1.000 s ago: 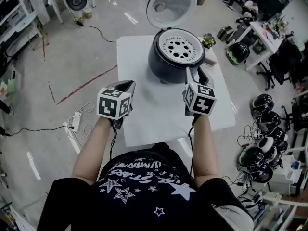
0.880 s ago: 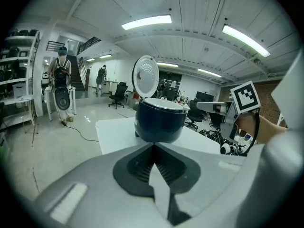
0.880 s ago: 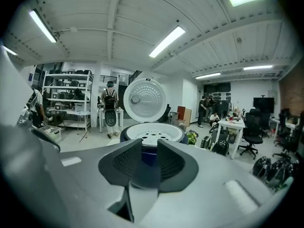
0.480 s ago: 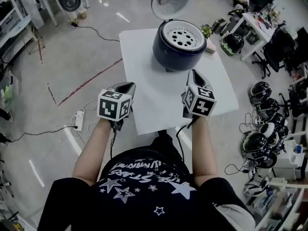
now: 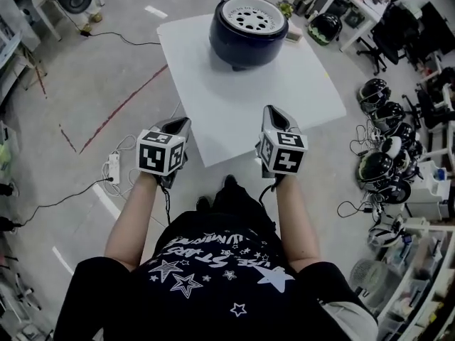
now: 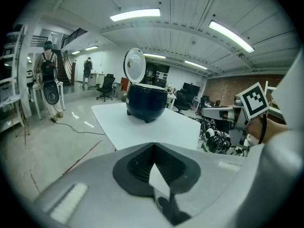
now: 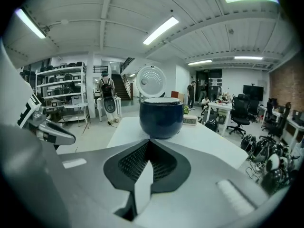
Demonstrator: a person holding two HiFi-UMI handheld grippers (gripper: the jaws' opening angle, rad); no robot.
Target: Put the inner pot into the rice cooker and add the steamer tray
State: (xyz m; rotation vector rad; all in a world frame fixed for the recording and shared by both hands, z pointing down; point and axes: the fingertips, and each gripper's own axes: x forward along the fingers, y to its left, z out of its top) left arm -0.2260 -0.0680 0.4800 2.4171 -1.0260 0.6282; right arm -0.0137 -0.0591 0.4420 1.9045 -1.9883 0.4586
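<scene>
The dark blue rice cooker (image 5: 249, 30) stands at the far side of the white table (image 5: 234, 98), with the white perforated steamer tray (image 5: 250, 14) resting in its top. Its round lid (image 6: 135, 66) stands open behind it. Both grippers hang over the table's near edge, well short of the cooker. My left gripper (image 5: 183, 121) is shut with nothing in it. My right gripper (image 5: 274, 110) is shut and empty too. The cooker (image 7: 161, 118) sits straight ahead in the right gripper view, and the inner pot is hidden under the tray.
Several helmets (image 5: 377, 169) lie on the floor to the right of the table. A power strip (image 5: 111, 169) and cables lie on the floor at the left. A small clock (image 7: 190, 120) sits on the table beside the cooker. Desks and chairs stand at the far right.
Both grippers have pulled back from the cooker toward the table's near edge, and the view has backed away with them. The right jaws have closed with nothing between them.
</scene>
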